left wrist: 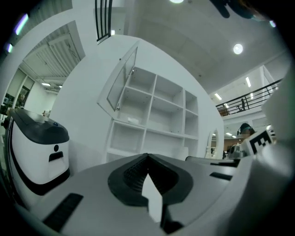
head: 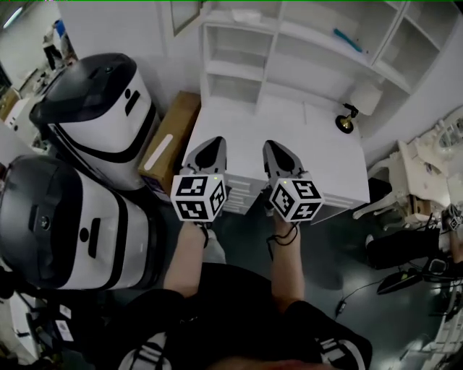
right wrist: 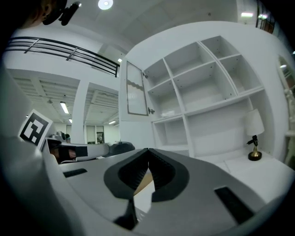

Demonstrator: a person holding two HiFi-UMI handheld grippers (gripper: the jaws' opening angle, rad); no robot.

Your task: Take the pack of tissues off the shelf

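The pack of tissues [head: 244, 15] is a small white packet lying in an upper left compartment of the white shelf unit [head: 289, 54]. It also shows faintly in the left gripper view [left wrist: 129, 120] and in the right gripper view [right wrist: 168, 113]. My left gripper [head: 215, 144] and right gripper [head: 273, 147] are held side by side over the near edge of the white desk [head: 325, 155], well short of the shelf. In both gripper views the jaws meet at the tips with nothing between them, on the left gripper [left wrist: 147, 155] and on the right gripper [right wrist: 148, 150].
Two large white-and-black machines [head: 94, 108] [head: 65, 224] stand at the left, with a cardboard box [head: 171, 139] beside the desk. A small lamp [head: 356, 107] sits on the desk at the right. A glass door [right wrist: 137, 89] hangs open on the shelf. A blue object [head: 347, 40] lies on a shelf.
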